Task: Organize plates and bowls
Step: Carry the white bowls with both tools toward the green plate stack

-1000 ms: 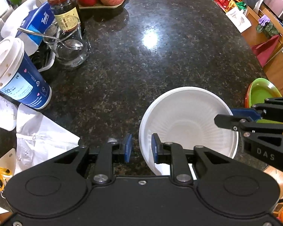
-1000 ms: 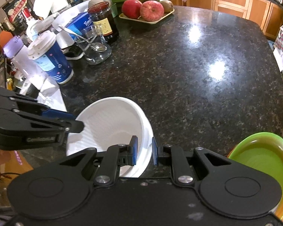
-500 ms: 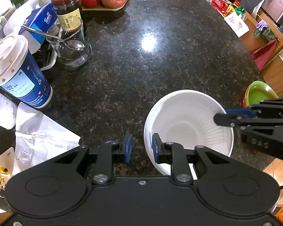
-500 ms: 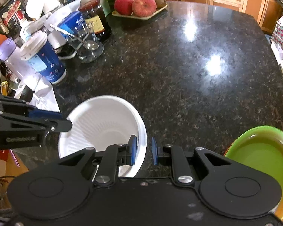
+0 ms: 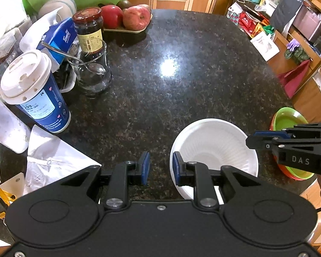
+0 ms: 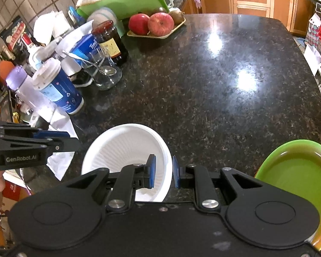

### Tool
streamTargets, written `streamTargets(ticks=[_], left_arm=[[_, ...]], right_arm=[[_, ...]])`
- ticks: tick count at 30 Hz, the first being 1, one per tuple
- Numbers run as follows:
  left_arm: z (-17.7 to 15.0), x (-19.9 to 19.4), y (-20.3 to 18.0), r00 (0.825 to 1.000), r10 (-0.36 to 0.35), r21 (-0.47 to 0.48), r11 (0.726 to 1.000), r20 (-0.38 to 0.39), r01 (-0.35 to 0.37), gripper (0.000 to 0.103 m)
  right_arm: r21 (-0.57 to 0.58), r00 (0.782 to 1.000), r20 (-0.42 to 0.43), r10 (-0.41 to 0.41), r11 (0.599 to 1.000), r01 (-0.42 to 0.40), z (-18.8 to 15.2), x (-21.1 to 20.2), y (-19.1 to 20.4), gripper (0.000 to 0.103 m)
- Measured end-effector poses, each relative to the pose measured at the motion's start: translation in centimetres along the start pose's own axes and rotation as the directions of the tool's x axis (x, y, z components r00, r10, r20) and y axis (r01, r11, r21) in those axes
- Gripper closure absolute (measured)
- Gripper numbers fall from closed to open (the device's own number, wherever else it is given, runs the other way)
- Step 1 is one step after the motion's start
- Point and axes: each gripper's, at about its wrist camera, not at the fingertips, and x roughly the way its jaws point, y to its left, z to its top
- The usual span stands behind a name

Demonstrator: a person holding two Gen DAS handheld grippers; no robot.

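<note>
**Left tool lets go of the white bowl; right tool keeps it**

At the left of the counter stands clutter that plays no part: a lidded paper cup, a glass with a spoon, a dark jar and a tray of apples.

The left tool has drawn up and back from where it was a second ago. Its blue pads stand apart with only bare counter between them; the bowl's near rim lies just outside the right-hand pad, and whether it touches that pad is hard to say.

The white bowl sits a little farther from the left camera than before, tilted, near the counter's front edge. The right tool stays clamped on the bowl's right rim, one pad inside the wall and one outside.

Farther right, the green bowl rests on an orange one at the counter's corner.

So the bowl is probably now in the right tool's charge alone, and the likely next step is stacking it with the coloured bowls.
</note>
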Motion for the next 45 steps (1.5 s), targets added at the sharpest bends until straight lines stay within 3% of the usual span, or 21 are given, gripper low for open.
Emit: streamTargets(ticks=[11,16,19,23,26,30,35,38,45], left_arm=[[-1.6,-0.9,-1.0,0.991,-0.043,0.049,0.998,0.123,0.037,0.072],[-3.1,-1.0,-2.0,0.977,-0.019,0.103,0.995,0.212,-0.003,0.072],[-4.2,-1.0,-2.4,0.962,0.001,0.118,0.992,0.273,-0.035,0.072],[-5.0,-1.4,-2.3,0.942,0.005,0.087,0.995,0.335,-0.037,0.072],[-5.0,-1.3,-1.5,0.944,-0.005,0.018,1.0,0.329,-0.001,0.072],[-4.5,-0.3,-0.9,0.961,-0.007,-0.017,1.0,0.278,0.013,0.072],[-4.2,0.9,-0.5,0.979,-0.022,-0.025,0.999,0.205,0.028,0.072],[-4.5,1.1,-0.8,0.981,-0.031,-0.011,0.999,0.19,0.034,0.072],[-4.3,2.1,-0.8,0.989,-0.055,-0.015,0.998,0.139,0.057,0.071]], right_arm=[[0.014,0.99,0.13,-0.06,0.998,0.059,-3.0,-1.2,0.4,0.074],[0.033,0.975,0.198,-0.099,0.995,0.094,-4.7,-0.9,0.3,0.074],[0.039,0.96,0.259,-0.11,0.994,0.104,-5.7,-1.2,0.5,0.074],[0.061,0.918,0.377,-0.122,0.992,0.107,-6.9,-2.1,1.1,0.068],[0.08,0.897,0.425,-0.123,0.992,0.098,-7.5,-2.3,1.3,0.066],[0.077,0.889,0.429,-0.16,0.987,0.14,-7.4,-1.9,1.4,0.064],[0.074,0.903,0.388,-0.187,0.982,0.172,-7.2,-0.6,1.1,0.064],[0.08,0.914,0.366,-0.173,0.985,0.154,-7.2,-0.2,0.9,0.064],[0.068,0.918,0.365,-0.156,0.988,0.141,-7.0,0.2,0.9,0.064]])
